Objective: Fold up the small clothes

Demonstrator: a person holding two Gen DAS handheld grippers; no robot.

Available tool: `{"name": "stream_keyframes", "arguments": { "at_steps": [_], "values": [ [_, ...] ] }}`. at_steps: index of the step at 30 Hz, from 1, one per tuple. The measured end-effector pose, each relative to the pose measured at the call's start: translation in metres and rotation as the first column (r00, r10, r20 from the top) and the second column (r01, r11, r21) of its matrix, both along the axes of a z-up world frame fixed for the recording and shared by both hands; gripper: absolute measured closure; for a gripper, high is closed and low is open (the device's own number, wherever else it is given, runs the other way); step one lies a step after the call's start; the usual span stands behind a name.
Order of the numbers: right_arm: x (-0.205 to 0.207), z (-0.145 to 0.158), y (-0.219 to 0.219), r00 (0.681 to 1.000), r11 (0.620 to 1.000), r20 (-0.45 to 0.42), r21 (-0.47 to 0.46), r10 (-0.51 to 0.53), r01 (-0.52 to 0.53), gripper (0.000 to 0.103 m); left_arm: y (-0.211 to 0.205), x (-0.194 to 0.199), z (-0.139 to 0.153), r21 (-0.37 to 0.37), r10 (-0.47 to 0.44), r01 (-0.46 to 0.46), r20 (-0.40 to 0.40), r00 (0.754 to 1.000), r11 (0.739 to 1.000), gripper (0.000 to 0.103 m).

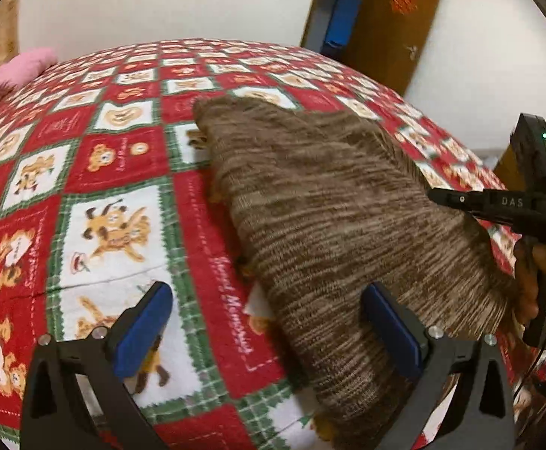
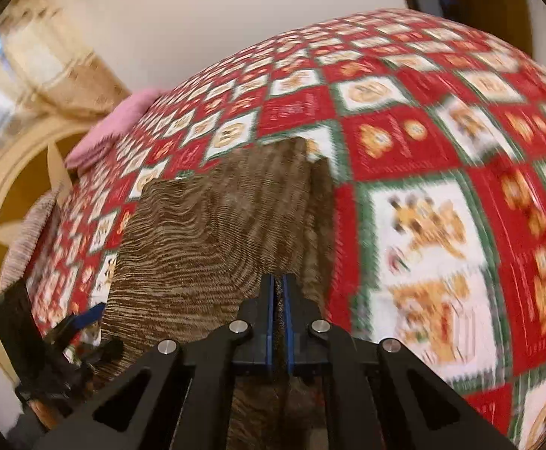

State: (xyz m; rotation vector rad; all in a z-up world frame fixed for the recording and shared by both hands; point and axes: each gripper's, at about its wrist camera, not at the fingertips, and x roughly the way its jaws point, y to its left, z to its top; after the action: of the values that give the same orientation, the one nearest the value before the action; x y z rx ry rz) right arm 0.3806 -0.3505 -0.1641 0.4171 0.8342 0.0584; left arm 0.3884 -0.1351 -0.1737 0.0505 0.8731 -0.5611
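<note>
The right gripper point(image 2: 280, 292) is clamped on an edge of the brown knit garment point(image 2: 205, 247); its blue-lined jaws are nearly together with a thin layer of knit pinched between them. The left gripper point(image 1: 269, 322) is released, its blue pads point(image 1: 141, 326) spread wide above the near end of the garment, one pad over the blanket and one over the knit.

Largest item: the red, white and green patchwork blanket point(image 1: 96, 172) with bear prints covers the bed. The garment lies on it near the middle, partly doubled over.

Step in hand, as judged: a fold is under way, with the right gripper carrying a gripped edge across the garment. The next move calls for laying that edge flat and aligned on the layer below, then letting go.

A pink folded cloth point(image 1: 14, 71) rests at the far bed edge. No containers are visible.
</note>
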Motion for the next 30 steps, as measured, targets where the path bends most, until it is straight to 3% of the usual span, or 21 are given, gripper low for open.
{"name": "stream_keyframes", "arguments": {
  "at_steps": [4,7,10,11,12,19,23,26,30],
  "values": [
    [-0.001,-0.003,-0.001,0.999,0.999,0.032,-0.007,0.036,-0.036,0.098,-0.001,0.002,-0.001,0.01,-0.003,0.003,-0.004,1.0,1.0,0.0],
    [0.005,0.003,-0.004,0.997,0.998,0.032,0.022,0.065,-0.066,0.089,0.0,-0.001,-0.002,-0.005,-0.001,0.001,-0.004,1.0,1.0,0.0],
    [0.012,0.011,-0.005,0.996,0.998,0.063,0.006,0.069,-0.069,0.063,0.004,-0.002,-0.001,-0.02,0.001,-0.001,-0.003,1.0,1.0,0.0],
    [0.017,0.014,-0.008,0.995,0.998,0.077,0.011,0.06,-0.061,0.048,0.004,-0.002,-0.001,-0.025,0.003,-0.003,-0.001,1.0,1.0,0.0],
    [0.021,0.015,-0.012,0.995,0.999,0.091,0.014,0.039,-0.04,0.043,0.005,-0.002,-0.001,-0.027,0.004,-0.004,-0.002,1.0,1.0,0.0],
    [0.066,0.001,-0.038,0.999,0.999,0.037,0.035,-0.007,0.006,0.043,0.001,-0.001,-0.003,0.003,0.008,-0.008,0.002,1.0,1.0,0.0],
    [0.072,-0.008,-0.037,0.994,0.993,0.09,0.093,0.063,-0.071,0.059,-0.004,-0.001,-0.003,0.03,0.011,-0.012,0.01,1.0,0.999,0.0],
    [0.076,-0.01,-0.028,0.992,0.992,0.085,0.072,0.096,-0.102,0.06,-0.006,0.0,-0.004,0.04,0.01,-0.011,0.011,1.0,0.999,0.0],
    [0.074,-0.019,-0.045,0.993,0.98,0.108,0.187,0.047,-0.067,0.067,-0.007,0.0,-0.004,0.048,0.011,-0.012,0.013,1.0,0.999,0.0]
  ]
}}
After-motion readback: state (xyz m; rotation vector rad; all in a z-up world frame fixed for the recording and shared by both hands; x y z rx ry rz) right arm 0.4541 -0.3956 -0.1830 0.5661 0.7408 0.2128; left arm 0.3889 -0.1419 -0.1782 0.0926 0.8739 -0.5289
